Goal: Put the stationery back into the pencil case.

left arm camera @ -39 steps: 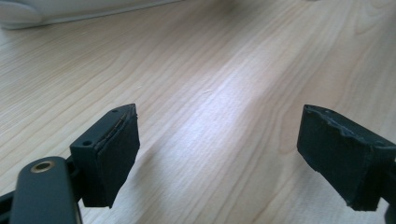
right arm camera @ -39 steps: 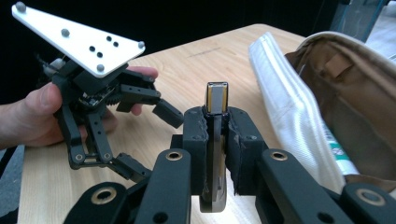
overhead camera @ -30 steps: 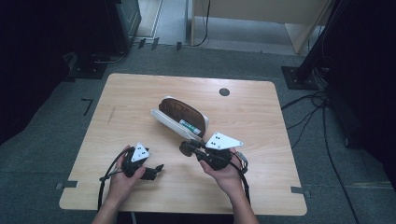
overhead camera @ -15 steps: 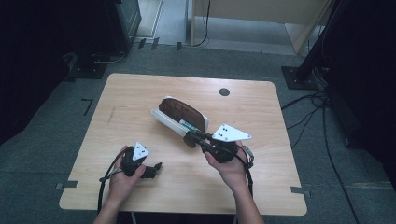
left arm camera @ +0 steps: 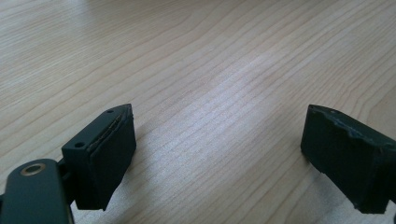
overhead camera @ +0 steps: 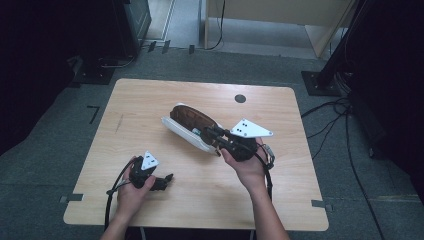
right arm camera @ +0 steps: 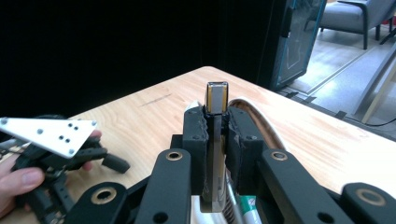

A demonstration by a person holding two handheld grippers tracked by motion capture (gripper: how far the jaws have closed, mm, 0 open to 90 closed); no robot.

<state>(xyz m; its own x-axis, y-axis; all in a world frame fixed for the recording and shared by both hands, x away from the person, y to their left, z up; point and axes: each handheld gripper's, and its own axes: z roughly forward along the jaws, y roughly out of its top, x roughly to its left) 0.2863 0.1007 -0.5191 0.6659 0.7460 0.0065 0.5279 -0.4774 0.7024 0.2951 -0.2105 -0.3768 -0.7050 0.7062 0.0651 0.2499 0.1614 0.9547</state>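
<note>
White case point(overhead camera: 186, 134) in R gripper point(overhead camera: 216, 139), L gripper point(left arm camera: 215, 154) open

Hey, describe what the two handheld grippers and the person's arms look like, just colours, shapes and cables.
Both grippers are black, each topped by a pale grey three-cornered plate with small dark holes. The left gripper trails a black cable; its blocky black pads are square-edged. The right gripper has brass-ringed pivot holes and a black cable too. The forearms are bare, no sleeves in view.
</note>
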